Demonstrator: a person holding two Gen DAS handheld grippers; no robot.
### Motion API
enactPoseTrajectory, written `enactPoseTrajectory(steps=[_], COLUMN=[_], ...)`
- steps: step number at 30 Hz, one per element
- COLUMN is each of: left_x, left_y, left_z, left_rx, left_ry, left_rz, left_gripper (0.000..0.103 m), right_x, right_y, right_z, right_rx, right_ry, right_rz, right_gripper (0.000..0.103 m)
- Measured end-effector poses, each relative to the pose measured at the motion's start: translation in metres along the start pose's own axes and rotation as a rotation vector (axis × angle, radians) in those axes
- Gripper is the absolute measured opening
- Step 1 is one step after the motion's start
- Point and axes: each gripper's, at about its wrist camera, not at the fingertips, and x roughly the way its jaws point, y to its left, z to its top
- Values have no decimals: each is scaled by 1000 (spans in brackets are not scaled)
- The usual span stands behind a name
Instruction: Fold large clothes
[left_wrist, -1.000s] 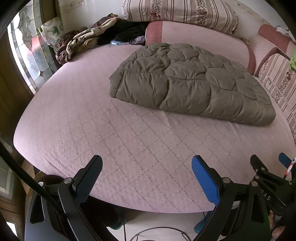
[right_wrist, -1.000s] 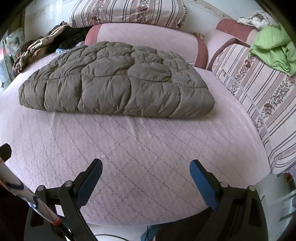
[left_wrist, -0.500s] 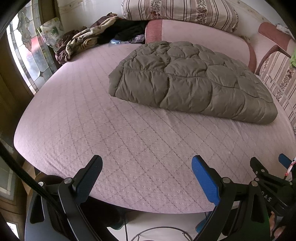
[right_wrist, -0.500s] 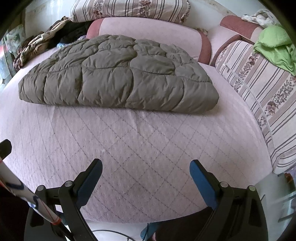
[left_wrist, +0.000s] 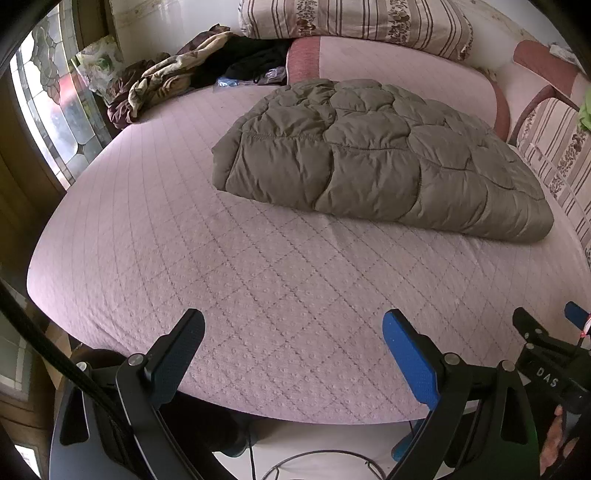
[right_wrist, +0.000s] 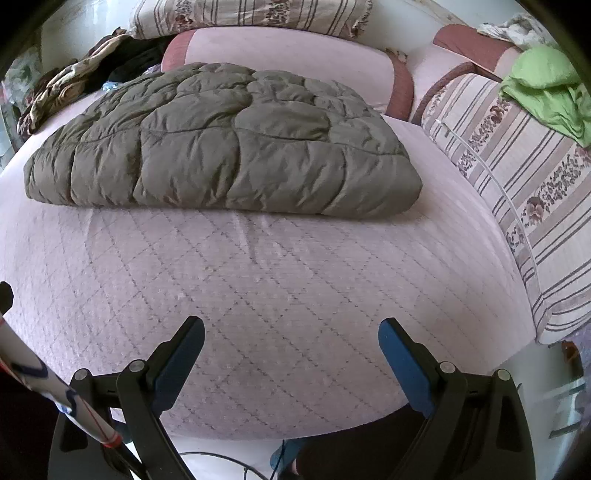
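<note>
Nearest in the left wrist view: left gripper (left_wrist: 293, 339), blue-padded fingers (left_wrist: 406, 356) spread wide, nothing between them, hovering over the near edge of the bed (left_wrist: 155, 236). Off to its right, partly in frame, the black body of the right gripper (left_wrist: 546, 354) (only a sliver, with one blue tip showing). Same story in the right wrist view: right gripper (right_wrist: 291, 345) splayed apart and holding nothing, poised above the near rim of the bed (right_wrist: 295, 295), quilted pink cover with a diamond stitch pattern.

Below the mattress edge, a strip of pale floor (right_wrist: 229, 454) with a dark cable.

Farther in, past a bare stretch of cover: olive puffer jacket (left_wrist: 380, 158), already folded into a thick rectangular bundle, lying flat toward the back half of the bed, well apart from both grippers. Seen from the right wrist as a wide padded slab (right_wrist: 221, 144), its folded edge facing the camera, its right corner near the striped side cushion (right_wrist: 528, 192).

Beyond the jacket: pink bolster (left_wrist: 406, 66) against the wall, touching or nearly touching the bundle's rear (cannot tell which). On top of it, a striped floral pillow (left_wrist: 354, 18). At far left, a heap of crumpled clothes (left_wrist: 166, 77) beside the stained-glass window (left_wrist: 48, 92). At far right, a green garment (right_wrist: 550, 88) draped over the side cushion.
</note>
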Motion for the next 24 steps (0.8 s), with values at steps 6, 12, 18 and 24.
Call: enactPoseTrajectory(steps=[6, 12, 18, 24], left_x=[-3, -8, -7, -6], left_y=[-3, -8, -10, -11], left_z=[1, 0, 0, 0], left_rx=[16, 39, 45, 45], left_ry=[-14, -28, -27, -18], left_rz=[14, 16, 15, 12], left_gripper=[97, 97, 97, 97], right_x=[-1, -4, -9, -11], right_y=[-9, -13, -12, -14], right_z=[1, 2, 2, 3], right_rx=[20, 33, 28, 31], right_ry=[-1, -6, -20, -31], right_rz=[-4, 1, 6, 8], right_gripper=[97, 97, 97, 97])
